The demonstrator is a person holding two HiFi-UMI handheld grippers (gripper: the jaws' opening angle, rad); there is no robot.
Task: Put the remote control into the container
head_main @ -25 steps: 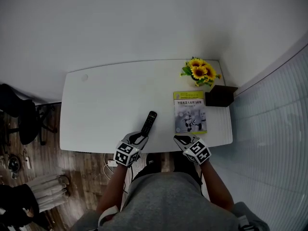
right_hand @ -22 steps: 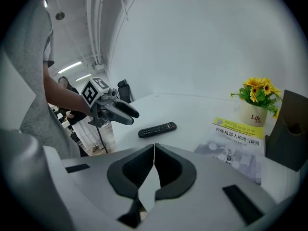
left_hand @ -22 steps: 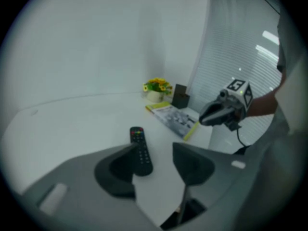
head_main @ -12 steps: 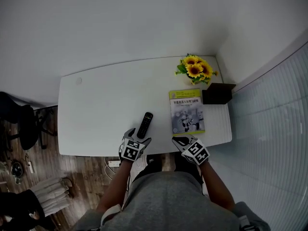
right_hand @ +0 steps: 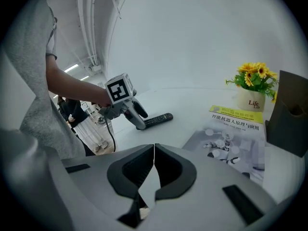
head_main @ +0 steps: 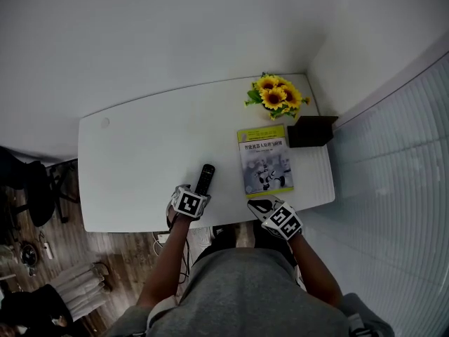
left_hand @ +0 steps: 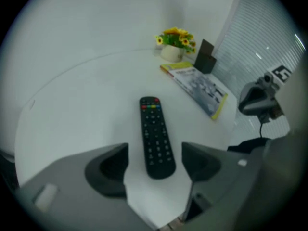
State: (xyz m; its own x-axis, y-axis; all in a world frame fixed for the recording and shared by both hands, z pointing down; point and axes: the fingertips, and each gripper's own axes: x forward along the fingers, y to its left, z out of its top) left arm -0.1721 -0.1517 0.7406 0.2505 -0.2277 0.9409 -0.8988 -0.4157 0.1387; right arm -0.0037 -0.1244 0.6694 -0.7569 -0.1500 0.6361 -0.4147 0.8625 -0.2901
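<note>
Left gripper view has the slim black plastic remote control (left_hand: pixel 155 131) flat on the white table (left_hand: pixel 96 114) near its 6 o'clock edge. Its near end lies between the wide-apart jaws of the left gripper (left_hand: pixel 154 154), which have just been narrowing without pressing it, so the grasp is in hand and next needs a square pinch on its sides. Right gripper (right_hand: pixel 154 150), at 3 o'clock, is closed tight on nothing, and at 2 o'clock, past a yellow-edged booklet (head_main: pixel 264 159) to clear, waits the dark brown open-topped container (head_main: pixel 311 132) beside potted sunflowers (head_main: pixel 272 98).

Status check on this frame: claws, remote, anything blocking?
Left claw open, jaws just closing in, straddling remote, not pinching. Right claw shut, empty. Remote flat on table, container far right. Flat book lies between them.
</note>
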